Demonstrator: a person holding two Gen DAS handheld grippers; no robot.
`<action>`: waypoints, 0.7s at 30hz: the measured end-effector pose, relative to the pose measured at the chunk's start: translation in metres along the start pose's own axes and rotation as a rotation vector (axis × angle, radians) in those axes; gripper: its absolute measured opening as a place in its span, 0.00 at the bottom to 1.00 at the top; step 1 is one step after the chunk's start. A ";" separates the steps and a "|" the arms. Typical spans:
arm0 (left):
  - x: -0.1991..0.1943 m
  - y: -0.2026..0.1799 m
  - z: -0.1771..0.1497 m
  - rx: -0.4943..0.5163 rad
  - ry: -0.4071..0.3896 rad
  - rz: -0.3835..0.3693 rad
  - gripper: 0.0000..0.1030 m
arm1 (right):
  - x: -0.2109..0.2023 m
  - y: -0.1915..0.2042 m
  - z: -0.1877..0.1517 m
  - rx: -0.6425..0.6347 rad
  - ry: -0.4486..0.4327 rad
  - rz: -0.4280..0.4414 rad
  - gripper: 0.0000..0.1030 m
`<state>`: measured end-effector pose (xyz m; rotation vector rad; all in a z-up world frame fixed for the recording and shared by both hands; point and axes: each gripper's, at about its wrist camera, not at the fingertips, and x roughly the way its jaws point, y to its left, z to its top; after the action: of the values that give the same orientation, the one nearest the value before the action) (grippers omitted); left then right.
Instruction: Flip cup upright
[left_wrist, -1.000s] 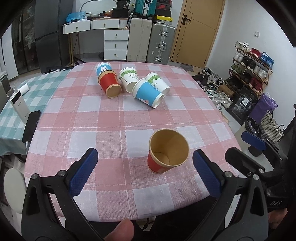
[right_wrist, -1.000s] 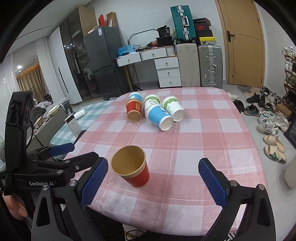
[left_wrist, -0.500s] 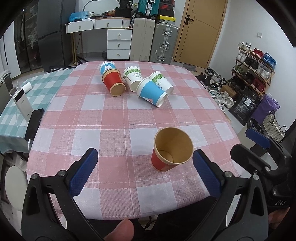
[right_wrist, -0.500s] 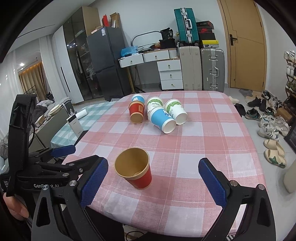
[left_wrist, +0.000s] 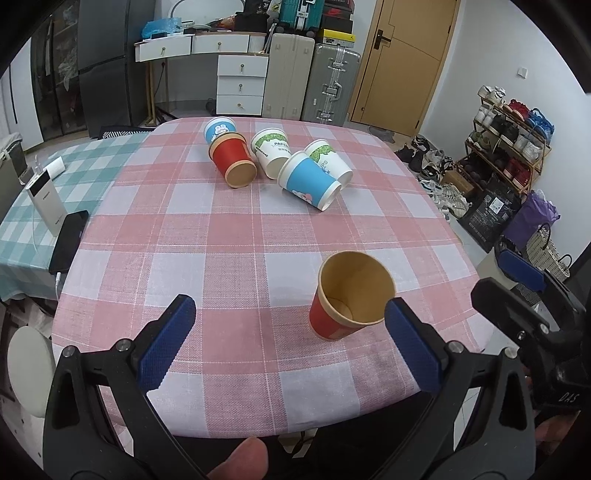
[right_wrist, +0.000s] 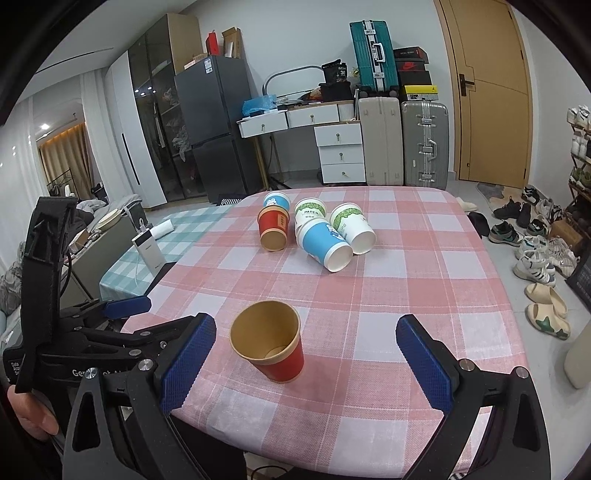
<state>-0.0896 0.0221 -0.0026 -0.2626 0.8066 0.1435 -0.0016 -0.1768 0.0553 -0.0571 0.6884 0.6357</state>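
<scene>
Both grippers backing away from red paper cup with tan inside (left_wrist: 351, 295), now upright near table's front edge. Left gripper (left_wrist: 291, 343), right gripper (right_wrist: 306, 358): jaws spread, empty. Five cups (right_wrist: 314, 232) on sides remain.

Both wrist views are evenly and fairly brightly lit by soft indoor light from overhead, with no harsh glare on the checked tablecloth (left_wrist: 236, 236). The upright red cup (right_wrist: 271, 341) casts only a faint, diffuse shadow on the cloth just beside its base. In the right wrist view, small ceiling spots and a warm strip glow at the far left near the curtain (right_wrist: 59, 158), and the glass-fronted cabinet (right_wrist: 155, 122) shows pinpoint reflections. Fisheye distortion bends the door (right_wrist: 491, 92) and walls strongly, and a black vignette rings every corner. Focus is sharp mid-frame; the extreme edges look slightly soft.
</scene>
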 end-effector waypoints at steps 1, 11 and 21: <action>0.000 0.000 0.000 0.001 0.000 0.003 0.99 | 0.000 0.001 0.000 0.001 -0.002 0.004 0.97; 0.008 0.010 0.001 -0.032 0.024 0.015 0.99 | 0.000 0.004 0.001 -0.005 -0.005 0.018 0.97; 0.009 0.012 0.002 -0.032 0.015 0.028 0.99 | 0.003 0.004 -0.001 -0.005 -0.004 0.019 0.97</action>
<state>-0.0844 0.0340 -0.0097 -0.2832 0.8231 0.1814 -0.0025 -0.1725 0.0537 -0.0534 0.6839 0.6560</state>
